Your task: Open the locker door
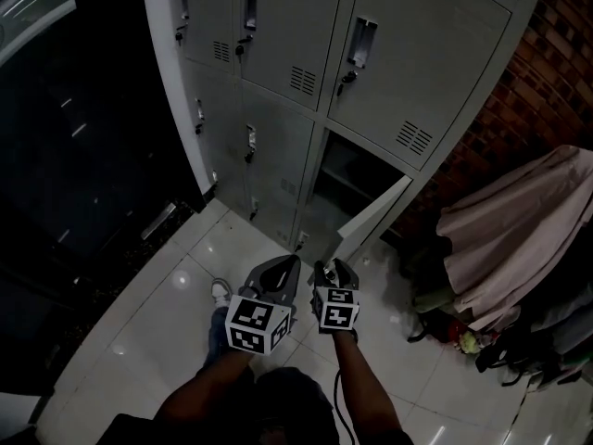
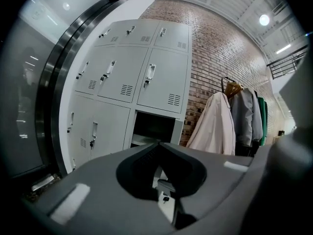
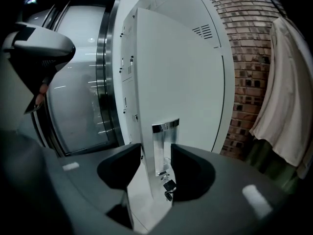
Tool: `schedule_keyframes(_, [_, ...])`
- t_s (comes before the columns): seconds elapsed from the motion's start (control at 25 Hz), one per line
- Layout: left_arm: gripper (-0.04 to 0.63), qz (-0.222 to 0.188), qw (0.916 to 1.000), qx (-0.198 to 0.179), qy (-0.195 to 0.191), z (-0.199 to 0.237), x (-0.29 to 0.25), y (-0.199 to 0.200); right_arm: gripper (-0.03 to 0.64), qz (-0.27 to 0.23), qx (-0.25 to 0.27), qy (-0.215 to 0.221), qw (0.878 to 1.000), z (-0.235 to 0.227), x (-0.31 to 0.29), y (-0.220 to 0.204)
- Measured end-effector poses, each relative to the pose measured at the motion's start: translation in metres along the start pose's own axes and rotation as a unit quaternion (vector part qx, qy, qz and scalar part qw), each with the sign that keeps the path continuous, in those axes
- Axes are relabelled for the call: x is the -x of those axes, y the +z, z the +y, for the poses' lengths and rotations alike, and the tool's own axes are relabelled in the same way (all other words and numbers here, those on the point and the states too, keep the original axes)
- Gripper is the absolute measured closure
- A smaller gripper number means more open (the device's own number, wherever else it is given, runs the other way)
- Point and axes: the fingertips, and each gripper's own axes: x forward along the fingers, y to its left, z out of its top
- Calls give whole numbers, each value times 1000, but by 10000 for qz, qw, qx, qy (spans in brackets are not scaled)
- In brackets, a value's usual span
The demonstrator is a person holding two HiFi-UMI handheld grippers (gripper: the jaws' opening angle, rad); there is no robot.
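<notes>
The grey locker bank (image 1: 278,54) stands ahead. Its bottom right locker door (image 1: 375,216) is swung out, and the compartment (image 1: 347,179) behind it shows a shelf. My right gripper (image 1: 324,269) is at the door's free edge. In the right gripper view its jaws (image 3: 156,153) straddle that edge of the door (image 3: 181,72), one pad behind it and one on the front by the chrome handle recess (image 3: 164,141), above a small key (image 3: 168,185). My left gripper (image 1: 287,262) hangs beside it, shut on nothing, with its tips (image 2: 159,143) meeting. The open compartment (image 2: 154,126) lies beyond them.
A brick wall (image 1: 547,72) runs to the right of the lockers. Coats (image 1: 519,239) hang on a rack there, above bags (image 1: 491,341) on the floor. A dark curved glass wall (image 1: 83,156) borders the left. The person's shoe (image 1: 220,292) is on the white tiles.
</notes>
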Motion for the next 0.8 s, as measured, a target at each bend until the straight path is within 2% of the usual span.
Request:
schedule_keyframes(0.28, [589, 125, 9999, -2, 86, -12, 18, 15, 449, -55, -123, 32, 9999, 7, 36, 17])
schedule_keyframes(0.52, [589, 163, 9998, 35, -88, -24, 40, 28, 449, -195, -161, -31, 9997, 27, 73, 38])
schedule_keyframes(0.8, [589, 159, 9994, -109, -271, -29, 86, 24, 449, -605, -207, -152, 9978, 68, 127, 57])
